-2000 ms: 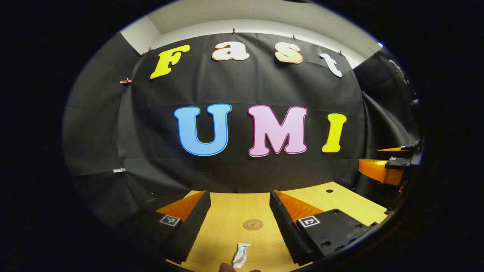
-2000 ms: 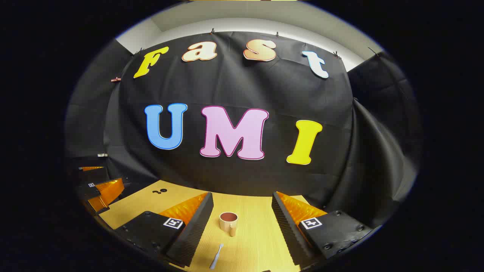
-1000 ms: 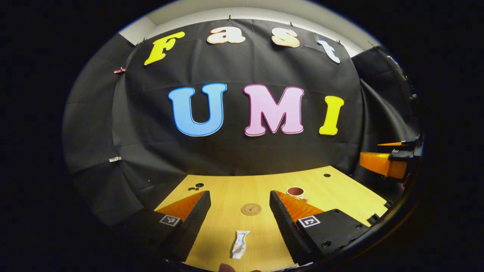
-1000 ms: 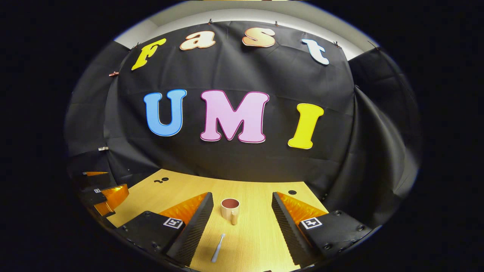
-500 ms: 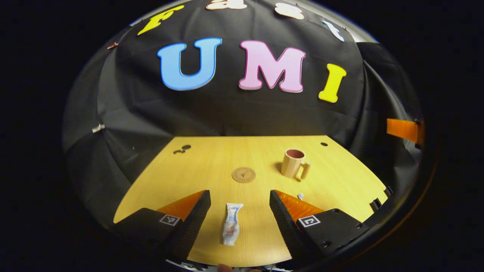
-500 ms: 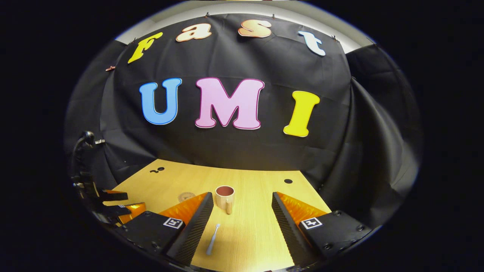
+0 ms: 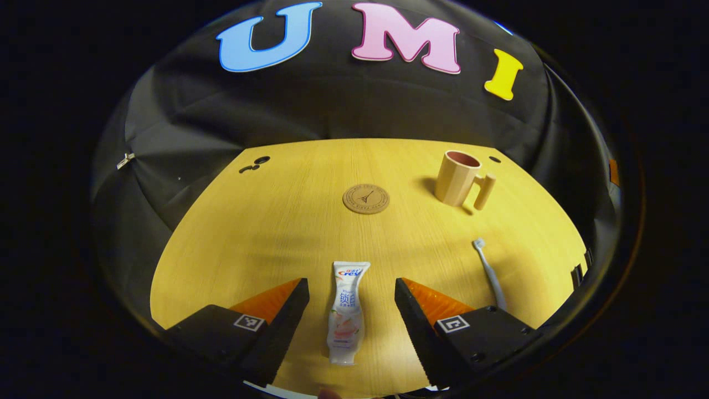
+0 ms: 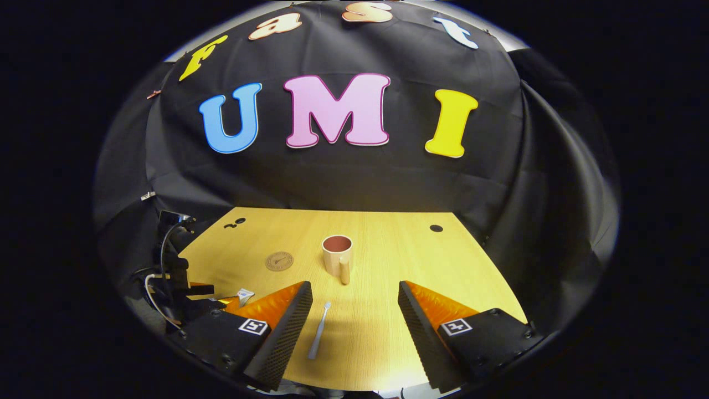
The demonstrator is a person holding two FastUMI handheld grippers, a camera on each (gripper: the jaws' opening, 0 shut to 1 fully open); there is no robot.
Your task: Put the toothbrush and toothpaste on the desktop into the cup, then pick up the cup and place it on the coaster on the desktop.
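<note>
Pale wood grain runs across the desktop, and on it the toothpaste tube lies flat at the lower centre of the left gripper view, squarely between the left gripper's two fingers, which stand wide apart with nothing held. The tube's long axis runs straight up the frame, in line with the fingers, its flat crimped end toward the top and its cap end toward the bottom edge; a closing of the jaws would therefore squeeze it across its narrow width, which looks like the right approach once the gripper drops to the surface. Above it, at mid-frame, sits the round cork coaster, and to the upper right the beige cup stands upright, handle turned toward the lower right. In the right gripper view the toothbrush lies at lower centre, nearer the left-hand finger, its axis tilted slightly right of vertical with the head toward the cup. The right gripper is also spread wide and empty. By this layout the left gripper is nearer the toothpaste, the right nearer the toothbrush.
</note>
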